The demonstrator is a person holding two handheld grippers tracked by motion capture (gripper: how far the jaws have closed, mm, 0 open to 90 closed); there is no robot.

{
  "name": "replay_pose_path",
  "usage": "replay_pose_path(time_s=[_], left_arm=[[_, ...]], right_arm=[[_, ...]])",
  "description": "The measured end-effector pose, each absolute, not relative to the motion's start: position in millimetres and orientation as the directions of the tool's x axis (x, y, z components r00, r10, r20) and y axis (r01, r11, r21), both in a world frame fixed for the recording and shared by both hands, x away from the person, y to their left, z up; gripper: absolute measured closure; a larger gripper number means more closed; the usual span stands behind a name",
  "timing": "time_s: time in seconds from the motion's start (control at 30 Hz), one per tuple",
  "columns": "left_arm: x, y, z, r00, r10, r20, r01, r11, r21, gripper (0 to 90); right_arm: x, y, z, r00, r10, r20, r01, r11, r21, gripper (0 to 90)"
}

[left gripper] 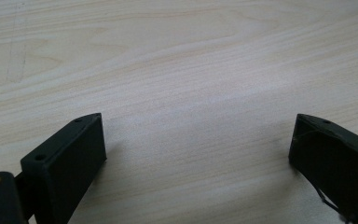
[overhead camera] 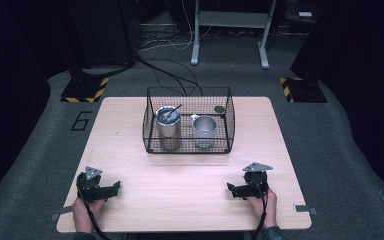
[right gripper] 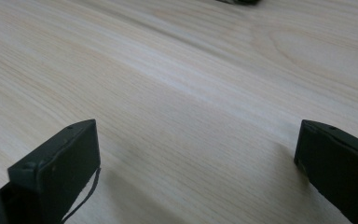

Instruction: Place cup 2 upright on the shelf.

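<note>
- The wire basket (overhead camera: pixel 189 120) stands at the middle of the desk (overhead camera: pixel 190 200), toward its far edge, well apart from both of your hands.
- Inside it, on the left, a tall steel tumbler (overhead camera: pixel 168 128) stands upright with a utensil (overhead camera: pixel 171 112) leaning out of its mouth; what kind of utensil is too small to tell.
- Beside the tumbler, on the right, a shorter steel mug (overhead camera: pixel 204 131) stands upright with its handle turned to the back left; it looks empty.
- A small dark round thing (overhead camera: pixel 220 109) lies at the basket's back right corner; you cannot tell what it is.
- Your left hand-held gripper (overhead camera: pixel 111 190) rests low near the front left of the desk, jaws spread wide with bare wood between them.
- Your right hand-held gripper (overhead camera: pixel 233 190) sits likewise at the front right, jaws spread and holding nothing.
- Judged from this, you are at the start: nothing is grasped yet.
- The next move likely calls for reaching forward over the basket's rim and coming down from above, since the wire walls block any approach from the side.
</note>
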State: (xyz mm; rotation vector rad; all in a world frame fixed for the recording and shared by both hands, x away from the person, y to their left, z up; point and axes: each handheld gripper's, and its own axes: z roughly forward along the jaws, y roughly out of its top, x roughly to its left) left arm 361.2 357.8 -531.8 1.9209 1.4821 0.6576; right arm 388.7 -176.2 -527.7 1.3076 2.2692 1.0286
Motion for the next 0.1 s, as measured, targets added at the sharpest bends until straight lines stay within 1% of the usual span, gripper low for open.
replay_pose_path(time_s=[0.1], left_arm=[[361.3,358.0,-531.7,0.247,0.969,0.017,0.661,-0.181,0.728,3.7]], right_arm=[[386.4,-178.6,-527.6,-0.502,0.862,0.066,0.615,0.303,0.728,0.0]])
